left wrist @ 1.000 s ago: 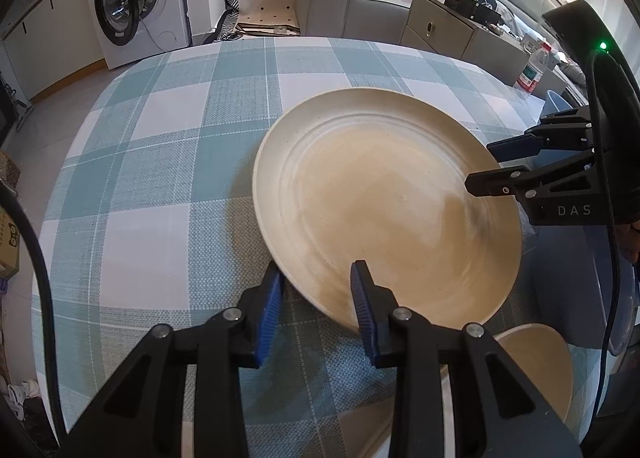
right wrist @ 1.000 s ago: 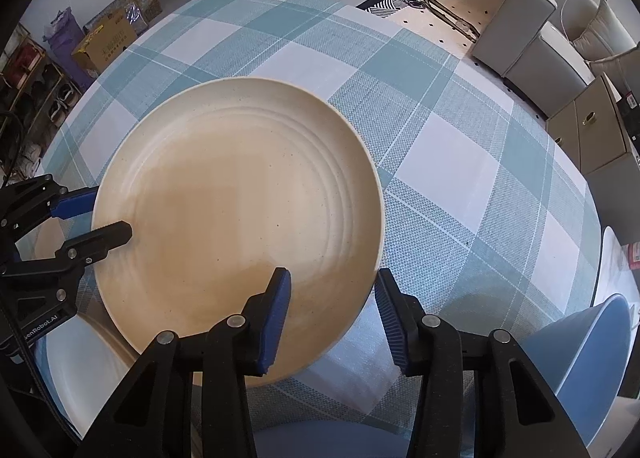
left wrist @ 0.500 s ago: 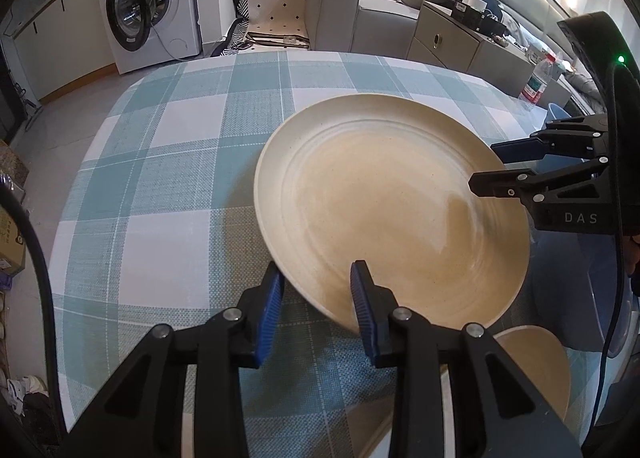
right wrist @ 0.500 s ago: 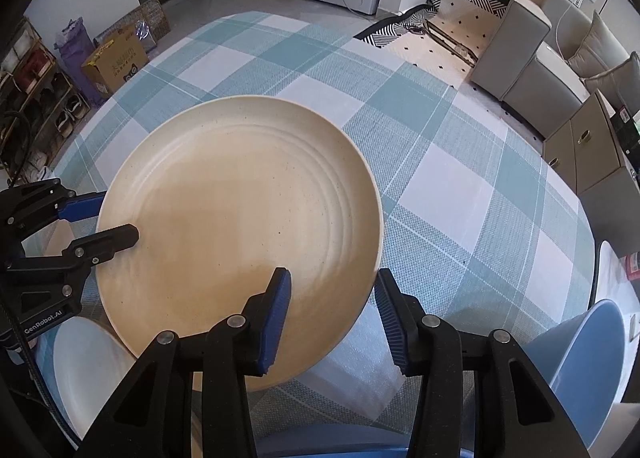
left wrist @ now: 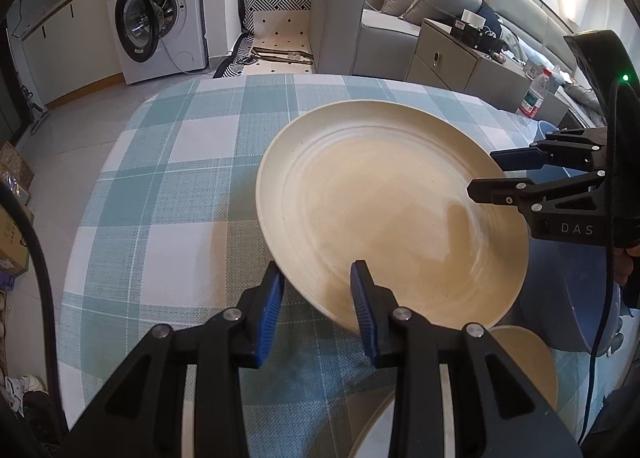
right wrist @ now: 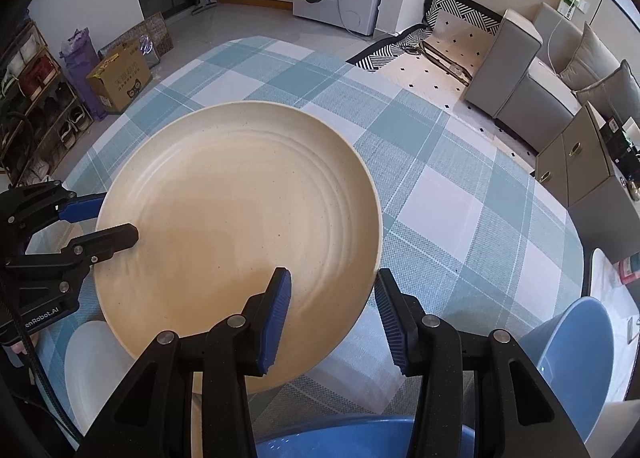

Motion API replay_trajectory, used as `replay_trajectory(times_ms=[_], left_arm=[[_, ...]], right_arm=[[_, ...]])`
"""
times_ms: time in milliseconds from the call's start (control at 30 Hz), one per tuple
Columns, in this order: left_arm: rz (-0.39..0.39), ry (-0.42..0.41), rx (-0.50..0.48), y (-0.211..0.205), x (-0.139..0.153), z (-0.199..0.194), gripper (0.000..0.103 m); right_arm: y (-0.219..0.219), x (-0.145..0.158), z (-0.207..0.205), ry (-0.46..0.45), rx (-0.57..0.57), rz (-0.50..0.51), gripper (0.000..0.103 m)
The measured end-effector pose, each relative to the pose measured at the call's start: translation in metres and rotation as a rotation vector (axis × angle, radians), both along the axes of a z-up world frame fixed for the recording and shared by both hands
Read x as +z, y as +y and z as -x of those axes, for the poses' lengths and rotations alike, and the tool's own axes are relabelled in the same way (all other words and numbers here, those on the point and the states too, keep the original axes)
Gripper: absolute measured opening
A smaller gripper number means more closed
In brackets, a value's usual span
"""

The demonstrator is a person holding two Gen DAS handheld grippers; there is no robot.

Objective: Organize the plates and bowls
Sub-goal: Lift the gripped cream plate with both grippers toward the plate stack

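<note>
Grippers from both hands meet on one large cream plate [left wrist: 384, 213], which is held tilted above the checked tablecloth [left wrist: 168, 193]. The left gripper [left wrist: 318, 312] points steeply down at the plate's near rim; its blue-padded jaws stand close together, one finger under the rim and one over it, clamped on the edge. In the right wrist view this same gripper enters from the left edge, its upper black finger lying across the plate's inner face and its blue-padded finger behind the rim.

The right gripper [right wrist: 332, 316] also points steeply downward. One padded finger lies over the plate's inner surface and the other sits outside the rim with tablecloth showing in the gap, so whether its pads actually press the plate cannot be told. From the left wrist view it reaches in from the right edge, fingers straddling the far rim.

Below the raised plate, a smaller cream plate [left wrist: 532, 362] lies on the cloth, and a blue bowl [right wrist: 572, 342] stands near the right gripper.
</note>
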State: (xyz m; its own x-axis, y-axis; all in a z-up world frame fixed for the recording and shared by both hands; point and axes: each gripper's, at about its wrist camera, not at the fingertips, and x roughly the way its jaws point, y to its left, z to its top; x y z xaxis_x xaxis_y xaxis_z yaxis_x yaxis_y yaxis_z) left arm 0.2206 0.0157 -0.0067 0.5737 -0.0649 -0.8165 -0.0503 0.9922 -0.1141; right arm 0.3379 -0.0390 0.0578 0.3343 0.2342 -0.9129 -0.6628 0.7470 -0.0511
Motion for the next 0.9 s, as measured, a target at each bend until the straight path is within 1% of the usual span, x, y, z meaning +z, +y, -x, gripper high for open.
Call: replay_trajectory(times_ms=[400,633,900], left_arm=[[-0.024,-0.047,0.007,-0.002,0.019,0.013,0.033],[-0.039,-0.074,0.009,-0.003,0.031,0.023,0.033],[-0.054,-0.097,0.009,-0.004,0.042,0.038,0.033]], right_arm=[[-0.006,0.026,0.017,-0.055,-0.012,-0.047,0.045],[-0.008,0.045,0.034,-0.082,-0.009,-0.071,0.045],[-0.013,0.059,0.056,-0.106,-0.006,-0.091,0.045]])
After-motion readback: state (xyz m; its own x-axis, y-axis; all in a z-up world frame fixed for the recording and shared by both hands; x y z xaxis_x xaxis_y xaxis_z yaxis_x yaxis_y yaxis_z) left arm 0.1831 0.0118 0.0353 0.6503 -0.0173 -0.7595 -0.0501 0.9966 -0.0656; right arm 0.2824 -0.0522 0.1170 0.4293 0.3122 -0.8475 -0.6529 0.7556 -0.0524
